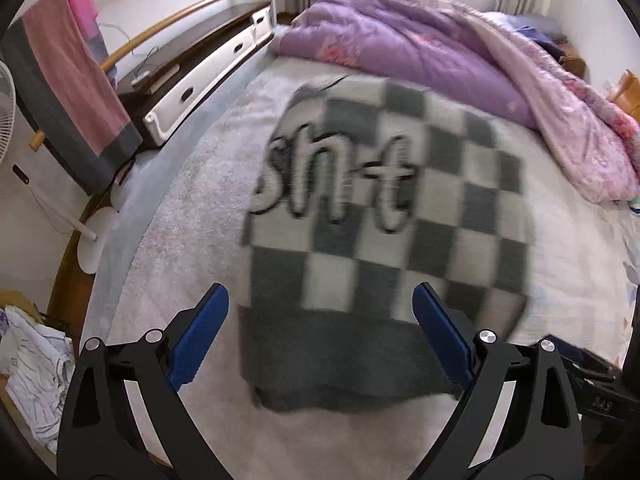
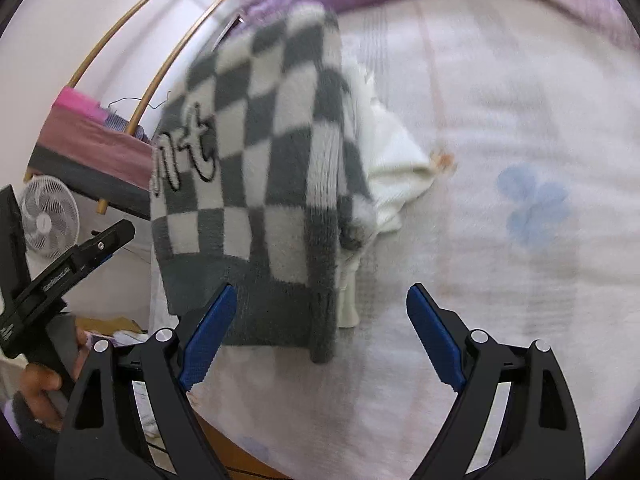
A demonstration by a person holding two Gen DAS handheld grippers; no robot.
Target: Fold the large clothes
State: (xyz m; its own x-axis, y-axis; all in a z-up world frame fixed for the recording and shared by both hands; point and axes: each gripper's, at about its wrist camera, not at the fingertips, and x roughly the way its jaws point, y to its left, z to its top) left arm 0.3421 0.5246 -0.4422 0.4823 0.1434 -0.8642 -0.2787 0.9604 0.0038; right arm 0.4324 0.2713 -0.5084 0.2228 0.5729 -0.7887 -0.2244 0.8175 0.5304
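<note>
A wide bed (image 1: 192, 216) with a pale cover fills the room; a purple quilt (image 1: 400, 40) is heaped at its far end, and a rack (image 1: 72, 92) with towels stands beside it. The folded checkered sweater (image 1: 384, 216) lies on the bed. The left gripper (image 1: 320, 340) and the right gripper (image 2: 322, 336) point down over the sweater's near edge, jaws wide apart, holding nothing.

Left gripper (image 1: 320, 336) and right gripper (image 2: 322, 334) were black frames with blue ribbed pads and silver pivot screws. Hand (image 2: 38, 384), lower left, wore a dark grey cuff.
</note>
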